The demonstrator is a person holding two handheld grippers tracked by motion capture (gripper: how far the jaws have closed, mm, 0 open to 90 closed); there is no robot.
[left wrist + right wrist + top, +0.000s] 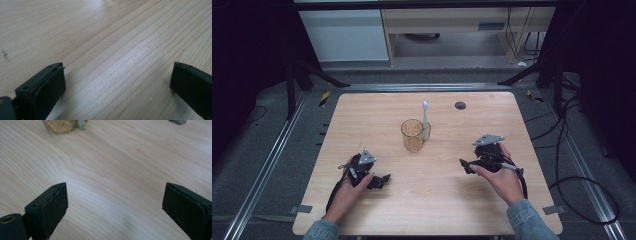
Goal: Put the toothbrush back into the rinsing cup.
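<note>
Left gripper jaws spread wide, bare wooden table beneath

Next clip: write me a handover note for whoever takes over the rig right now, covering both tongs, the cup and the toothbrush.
Left tongs: open, holding nothing, low over the near left of the table.
Right tongs: open, holding nothing, low over the near right, pointing toward the middle.
Amber cup: upright at mid table, between and beyond both tongs.
Toothbrush: stands upright at the cup's right side, bristle end up; whether it is inside the cup or leaning on it cannot be told.
Done: nothing is gripped.
Left: probably handling the toothbrush and cup.
</note>
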